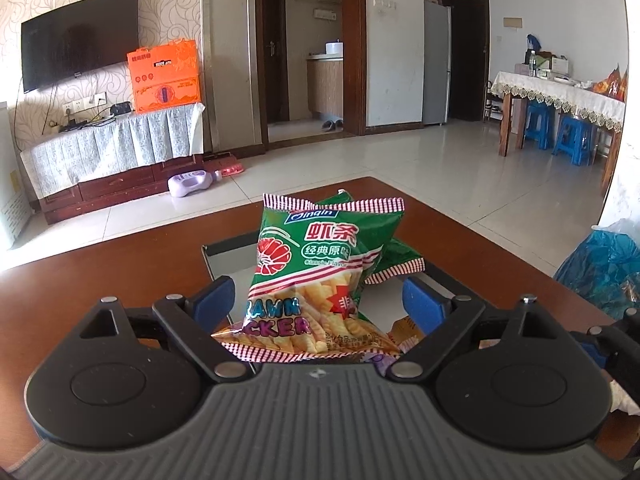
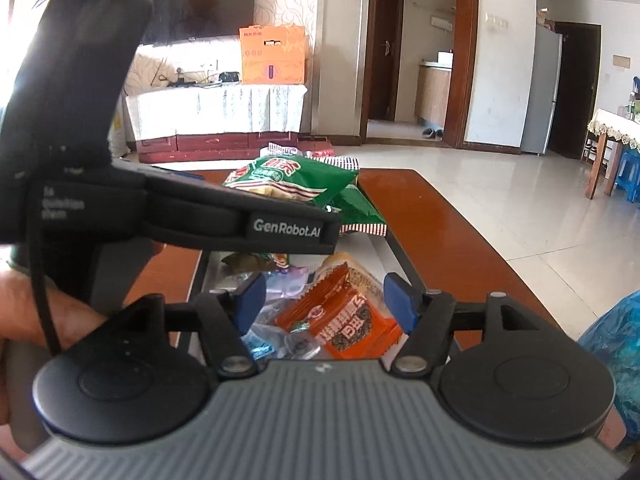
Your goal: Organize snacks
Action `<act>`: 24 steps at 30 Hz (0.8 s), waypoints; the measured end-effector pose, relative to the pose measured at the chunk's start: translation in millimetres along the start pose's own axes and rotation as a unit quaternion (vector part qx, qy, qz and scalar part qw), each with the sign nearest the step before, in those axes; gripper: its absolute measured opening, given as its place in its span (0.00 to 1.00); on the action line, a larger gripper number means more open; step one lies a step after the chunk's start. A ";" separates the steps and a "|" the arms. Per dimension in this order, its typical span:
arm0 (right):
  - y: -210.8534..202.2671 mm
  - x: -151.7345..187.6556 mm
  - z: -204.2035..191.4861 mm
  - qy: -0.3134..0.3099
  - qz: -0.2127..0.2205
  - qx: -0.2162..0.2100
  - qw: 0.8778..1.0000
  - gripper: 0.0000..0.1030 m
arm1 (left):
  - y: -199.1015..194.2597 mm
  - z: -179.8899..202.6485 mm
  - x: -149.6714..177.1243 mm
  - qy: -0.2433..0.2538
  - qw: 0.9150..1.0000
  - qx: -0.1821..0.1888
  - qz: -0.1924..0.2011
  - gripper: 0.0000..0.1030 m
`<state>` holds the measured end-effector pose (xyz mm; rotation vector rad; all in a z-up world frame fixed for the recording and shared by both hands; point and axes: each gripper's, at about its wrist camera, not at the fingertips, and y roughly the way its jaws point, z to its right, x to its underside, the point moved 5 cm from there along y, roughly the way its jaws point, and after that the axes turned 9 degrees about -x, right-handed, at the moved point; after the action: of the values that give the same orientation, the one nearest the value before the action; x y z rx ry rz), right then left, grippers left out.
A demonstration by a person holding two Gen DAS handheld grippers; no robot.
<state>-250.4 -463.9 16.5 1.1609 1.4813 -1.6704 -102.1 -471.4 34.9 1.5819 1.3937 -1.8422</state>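
Note:
A green prawn-cracker bag stands tilted between the blue pads of my left gripper. The jaws are wide open and there is a gap on both sides of the bag. A second green bag lies behind it, over the dark rim of a shallow tray. In the right wrist view an orange snack packet lies in the tray among several small wrappers. It sits between the fingers of my right gripper, which is open and not pressing on it. Both green bags show farther back.
The tray rests on a brown wooden table. The left gripper's black body and a person's hand fill the left of the right wrist view. A blue plastic bag sits at the table's right edge. Tiled floor lies beyond the table.

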 end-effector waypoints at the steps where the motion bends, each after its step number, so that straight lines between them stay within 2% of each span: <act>1: -4.2 -0.8 -0.8 -0.002 0.010 0.001 1.000 0.65 | -4.2 -0.4 -1.5 -0.001 1.000 -0.002 0.004 0.91; 4: -16.6 -1.1 -1.5 -0.003 0.034 0.002 0.999 0.65 | -15.2 -3.5 -3.4 -0.003 1.000 -0.010 0.011 0.98; 8: -30.3 -2.5 0.4 0.003 0.054 0.011 0.998 0.65 | -30.9 -4.2 -0.9 0.004 0.999 -0.029 0.014 0.98; 12: -45.2 -0.6 -1.5 0.006 0.063 0.013 0.998 0.65 | -55.6 -8.3 -3.8 0.013 0.997 -0.054 0.045 0.99; 20: -85.0 12.0 -10.6 0.027 0.080 0.015 0.996 0.65 | -121.0 -23.0 8.0 -0.031 0.997 -0.016 0.065 0.99; 24: -102.7 23.9 -18.5 0.033 0.068 0.030 0.997 0.65 | -150.3 -24.6 24.2 -0.031 0.998 -0.017 0.053 0.99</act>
<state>-347.1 -424.5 40.2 1.3304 1.3669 -1.6072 -211.5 -374.0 83.0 1.5370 1.2823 -1.7825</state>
